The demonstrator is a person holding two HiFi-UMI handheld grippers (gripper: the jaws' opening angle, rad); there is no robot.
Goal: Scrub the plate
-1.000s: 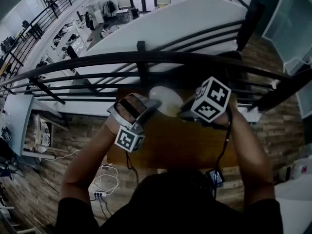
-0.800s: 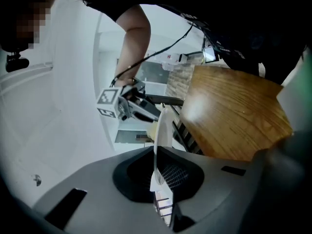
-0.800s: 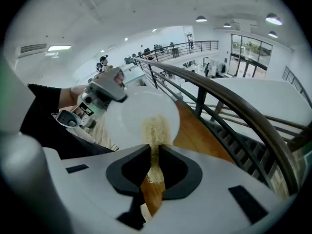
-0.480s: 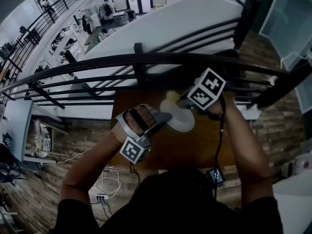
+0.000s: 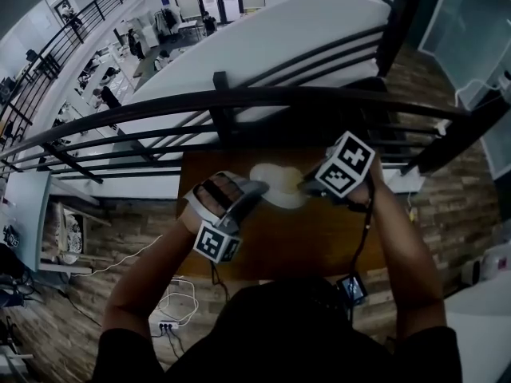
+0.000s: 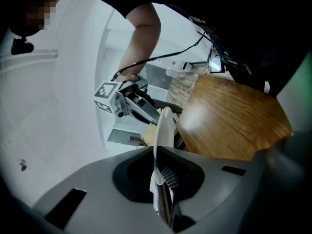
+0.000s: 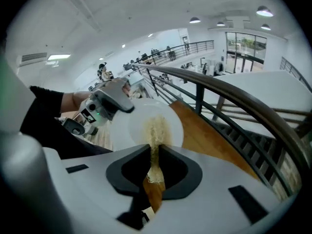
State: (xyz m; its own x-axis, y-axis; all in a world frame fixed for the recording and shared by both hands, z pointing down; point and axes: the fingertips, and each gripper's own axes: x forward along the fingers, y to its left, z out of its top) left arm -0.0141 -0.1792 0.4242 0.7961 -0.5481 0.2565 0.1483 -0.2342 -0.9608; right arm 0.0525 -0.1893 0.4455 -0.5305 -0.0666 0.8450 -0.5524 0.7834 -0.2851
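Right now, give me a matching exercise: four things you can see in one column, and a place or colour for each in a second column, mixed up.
Things
1. plate
2. scrub pad
3. table
4. railing

Descriptions
A. dark bars beyond the table
B. white, its rim clamped in the left gripper
C. brown wood, under both grippers
D. yellowish, clamped in the right gripper

Pairs: 1-B, 2-D, 3-C, 4-A
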